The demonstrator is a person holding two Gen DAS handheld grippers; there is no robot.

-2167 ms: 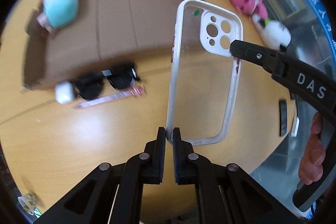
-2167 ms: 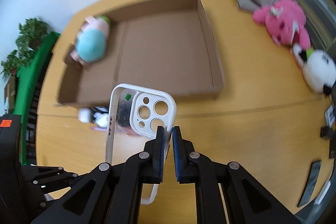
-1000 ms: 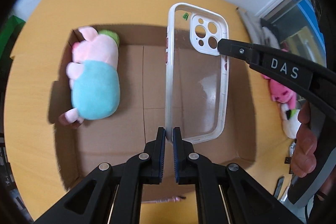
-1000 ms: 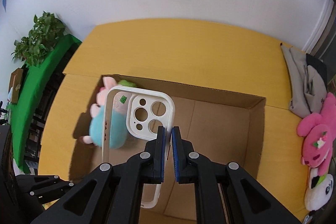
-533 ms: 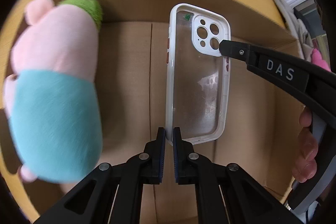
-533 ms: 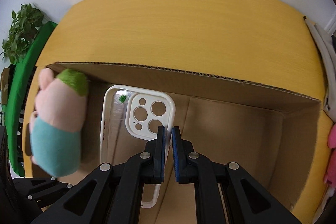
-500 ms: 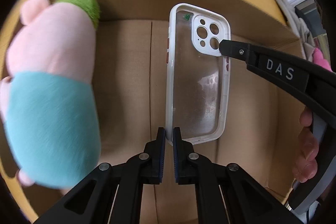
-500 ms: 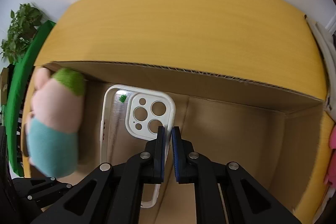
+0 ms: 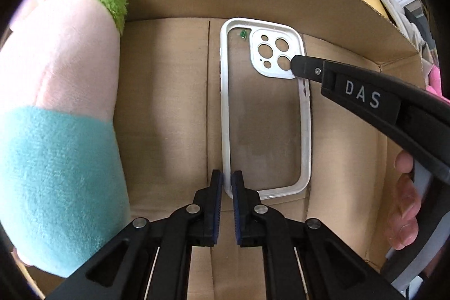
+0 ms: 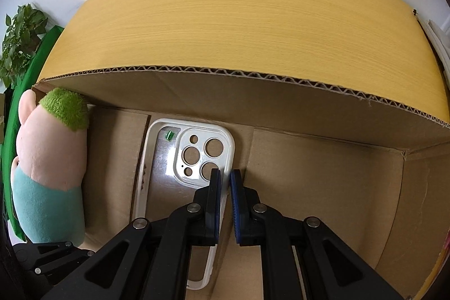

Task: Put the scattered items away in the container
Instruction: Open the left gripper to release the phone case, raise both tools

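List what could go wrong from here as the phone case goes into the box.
1. Both grippers pinch the phone case by thin rim edges, the left gripper at a bottom corner, the right gripper near the camera cutout; uneven release may twist or flip it.
2. The plush toy lies close beside it in the cardboard box; drifting that way could land the case on the toy.

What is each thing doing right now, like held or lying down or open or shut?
Phone case: held by both grippers, low inside the box, empty.
Left gripper: shut on the case's bottom corner.
Right gripper: shut on the case's edge by the camera holes.
Plush toy: lying in the box.
Cardboard box: open on top.
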